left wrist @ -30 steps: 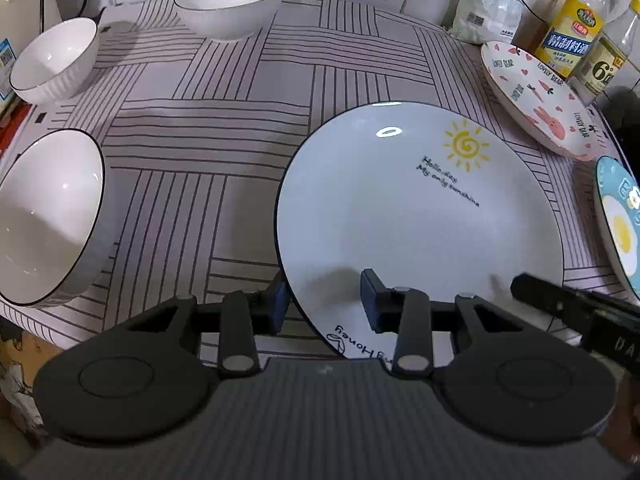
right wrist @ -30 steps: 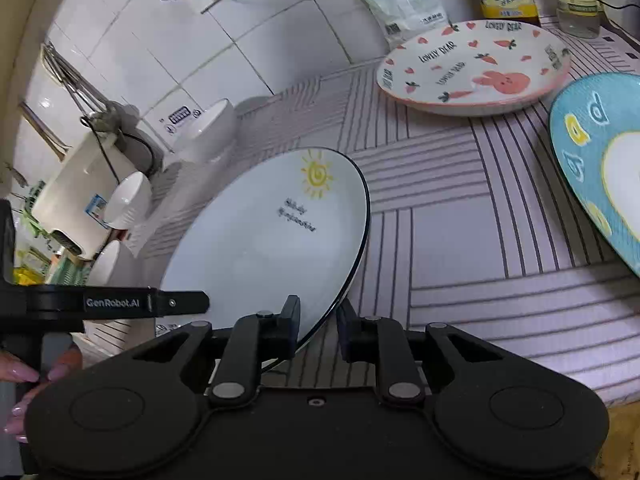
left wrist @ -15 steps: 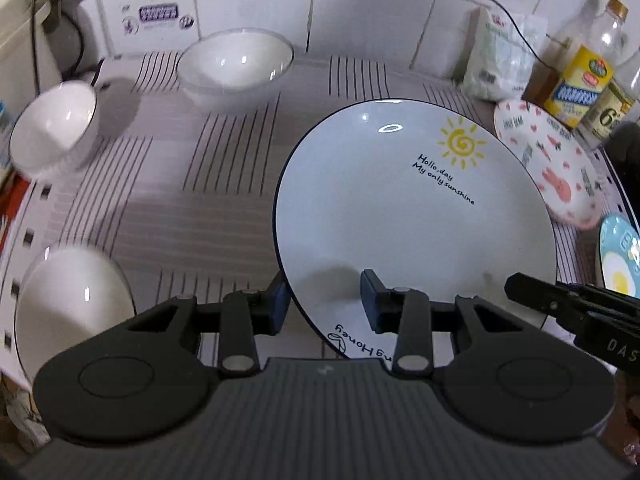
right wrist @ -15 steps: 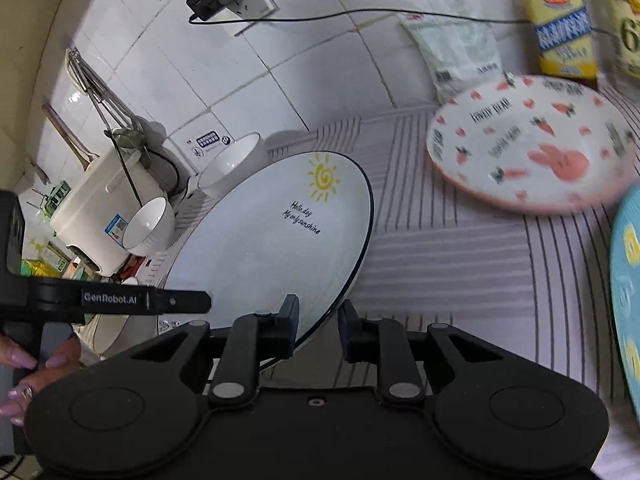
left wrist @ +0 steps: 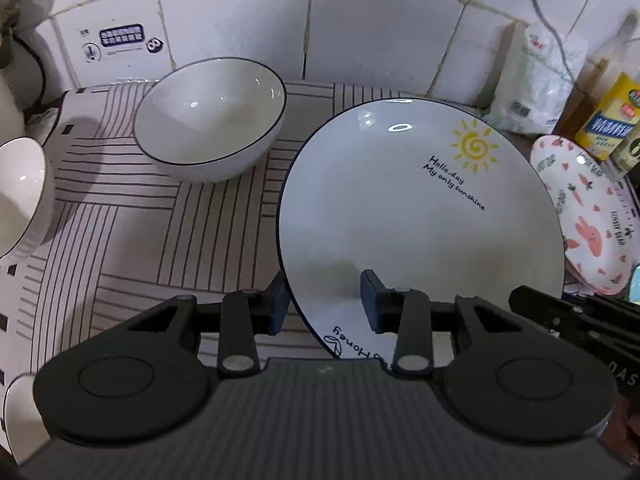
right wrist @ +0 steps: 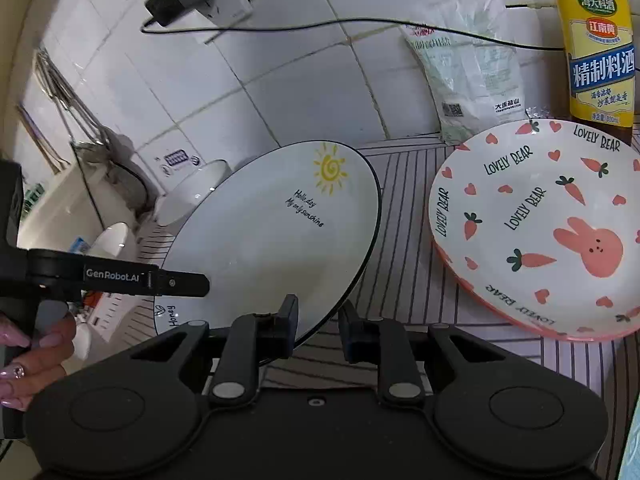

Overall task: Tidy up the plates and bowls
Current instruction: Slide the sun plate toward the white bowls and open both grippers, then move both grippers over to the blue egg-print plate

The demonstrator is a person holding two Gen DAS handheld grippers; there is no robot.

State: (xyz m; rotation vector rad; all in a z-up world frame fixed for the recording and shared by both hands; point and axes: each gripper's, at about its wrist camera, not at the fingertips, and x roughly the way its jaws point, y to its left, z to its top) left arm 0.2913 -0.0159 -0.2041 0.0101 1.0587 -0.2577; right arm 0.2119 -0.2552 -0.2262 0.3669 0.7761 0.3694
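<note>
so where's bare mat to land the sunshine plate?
Bare striped mat between the large bowl, the smaller bowl at left and the sunshine plate; also a strip between that plate and the bunny plate. Crowded at the back right: bag, bottle.

1. The sun plate (left wrist: 400,220) is white with a thin dark rim, a yellow sun and the words "Hollo.day My only sunshine", and "Honey" at its near edge. It is held off the striped mat, tilted, with gripper fingers at its near rim.
2. The rabbit plate (right wrist: 532,224) is white with a pink rim and underside, printed with carrots, hearts, a pink rabbit and "LOVELY BEAR". It rests on the mat near the wall, to the right of the sun plate.
3. A large white bowl (left wrist: 210,120) with a dark rim sits upright near the tiled wall.
4. A second white bowl (left wrist: 18,196) stands at the left edge.
</note>
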